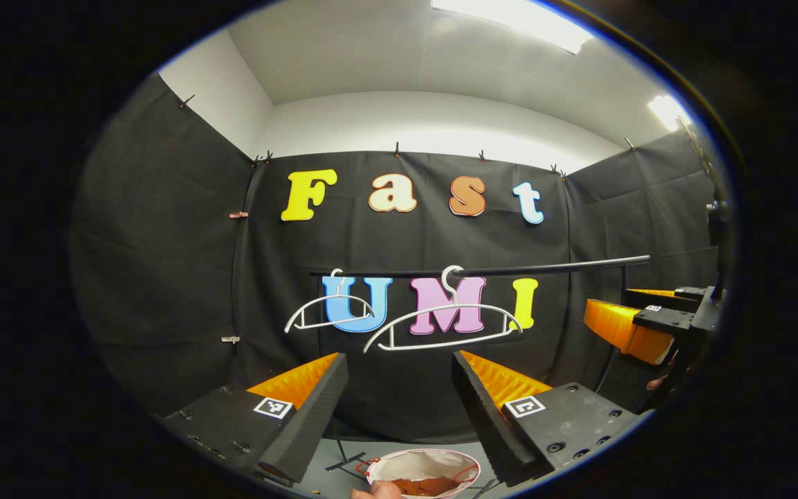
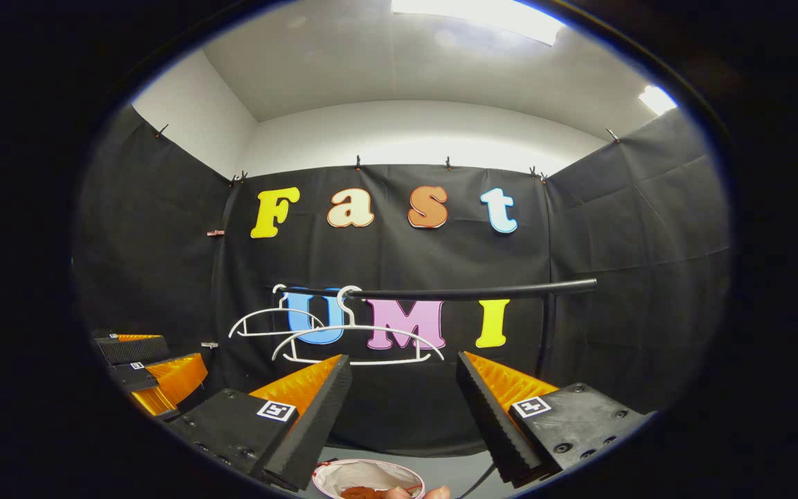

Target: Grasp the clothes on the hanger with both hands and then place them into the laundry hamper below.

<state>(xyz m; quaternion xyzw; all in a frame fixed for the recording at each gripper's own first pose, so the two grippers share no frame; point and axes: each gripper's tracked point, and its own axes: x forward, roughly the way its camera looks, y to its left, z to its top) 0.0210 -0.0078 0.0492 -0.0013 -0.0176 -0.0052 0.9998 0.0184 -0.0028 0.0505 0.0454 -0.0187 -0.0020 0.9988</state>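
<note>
Rail (image 1: 510, 269): dark horizontal bar before the black cloth wall, post at its right end. Carries two white hangers, both bare: nearer hanger (image 1: 444, 326), farther hanger (image 1: 326, 312) to its left.

Laundry hamper (image 1: 423, 466): round, pale-lined, on the floor below the rail. Contains rust-brown clothes (image 1: 427, 487). A fingertip (image 1: 375, 492) shows at its near rim.

Left gripper (image 1: 399, 402): fingers spread wide, nothing between them; hamper lies low, between and beyond its fingers.

Right gripper (image 2: 402, 409): likewise wide open and empty; hamper sits below it, slightly left of centre. Each gripper appears at the edge of the other's view.
</note>
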